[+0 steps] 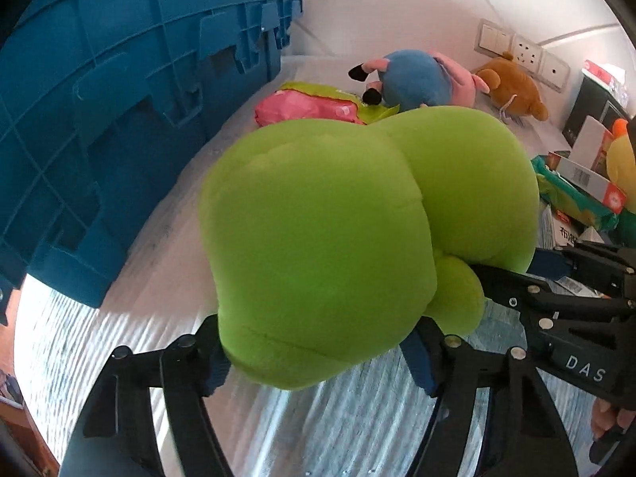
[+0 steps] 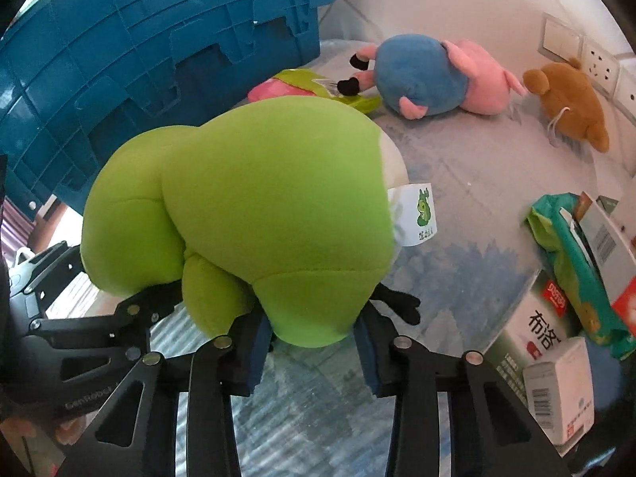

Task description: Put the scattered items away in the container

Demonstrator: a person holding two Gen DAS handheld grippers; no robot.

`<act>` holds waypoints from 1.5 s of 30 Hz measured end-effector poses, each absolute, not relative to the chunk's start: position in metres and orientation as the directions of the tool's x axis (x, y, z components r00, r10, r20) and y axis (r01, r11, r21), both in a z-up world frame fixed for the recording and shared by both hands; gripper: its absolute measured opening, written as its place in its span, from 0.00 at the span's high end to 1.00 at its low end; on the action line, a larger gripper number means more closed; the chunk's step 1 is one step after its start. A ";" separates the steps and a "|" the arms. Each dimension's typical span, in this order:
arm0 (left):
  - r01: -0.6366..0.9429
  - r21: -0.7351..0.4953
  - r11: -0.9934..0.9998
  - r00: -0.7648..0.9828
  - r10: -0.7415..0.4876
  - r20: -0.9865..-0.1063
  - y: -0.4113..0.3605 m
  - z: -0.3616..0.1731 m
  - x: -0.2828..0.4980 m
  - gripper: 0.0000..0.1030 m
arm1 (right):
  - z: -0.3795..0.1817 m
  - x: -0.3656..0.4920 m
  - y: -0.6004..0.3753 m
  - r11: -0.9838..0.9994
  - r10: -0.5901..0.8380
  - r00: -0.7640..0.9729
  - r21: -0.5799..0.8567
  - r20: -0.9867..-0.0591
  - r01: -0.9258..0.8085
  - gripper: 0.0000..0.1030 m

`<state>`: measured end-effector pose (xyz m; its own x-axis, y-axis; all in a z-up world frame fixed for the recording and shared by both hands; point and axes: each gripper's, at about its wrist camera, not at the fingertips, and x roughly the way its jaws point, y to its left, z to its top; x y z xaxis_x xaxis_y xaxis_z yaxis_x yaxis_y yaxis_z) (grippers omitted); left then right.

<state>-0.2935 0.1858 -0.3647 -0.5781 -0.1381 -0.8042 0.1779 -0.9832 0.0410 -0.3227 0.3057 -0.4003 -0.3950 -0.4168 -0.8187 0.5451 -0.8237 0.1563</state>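
A big green plush toy fills the middle of both views and also shows in the right wrist view, with a white tag on its side. My left gripper is shut on its lower end. My right gripper is shut on its other lower end, side by side with the left one. The toy is held above the white surface. The blue crate stands to the left, its ribbed wall close to the toy; it also shows in the right wrist view.
On the surface behind lie a pink and green packet, a blue and pink pig plush and a brown bear plush. At the right are a green packet, several boxes and a yellow toy. Wall sockets are behind.
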 end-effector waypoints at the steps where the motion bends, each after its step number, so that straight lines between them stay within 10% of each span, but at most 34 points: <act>1: 0.177 0.050 -0.983 -0.587 -0.146 -0.797 0.187 -0.362 -0.292 0.34 | -0.398 -0.320 0.306 -0.822 -0.422 -0.405 0.153 -0.811 0.549 0.66; 22: 0.105 -0.015 -0.994 -0.650 -0.057 -0.757 0.194 -0.281 -0.236 0.33 | -0.316 -0.257 0.340 -0.842 -0.456 -0.440 0.214 -0.773 0.495 0.69; 34: 0.172 0.051 -0.984 -0.659 -0.153 -0.736 0.167 -0.271 -0.292 0.15 | -0.302 -0.305 0.341 -0.914 -0.393 -0.568 0.239 -0.723 0.328 0.35; 45: 0.174 0.002 -0.985 -0.619 -0.111 -0.778 0.145 -0.293 -0.311 0.15 | -0.332 -0.330 0.323 -0.894 -0.423 -0.488 0.262 -0.764 0.365 0.34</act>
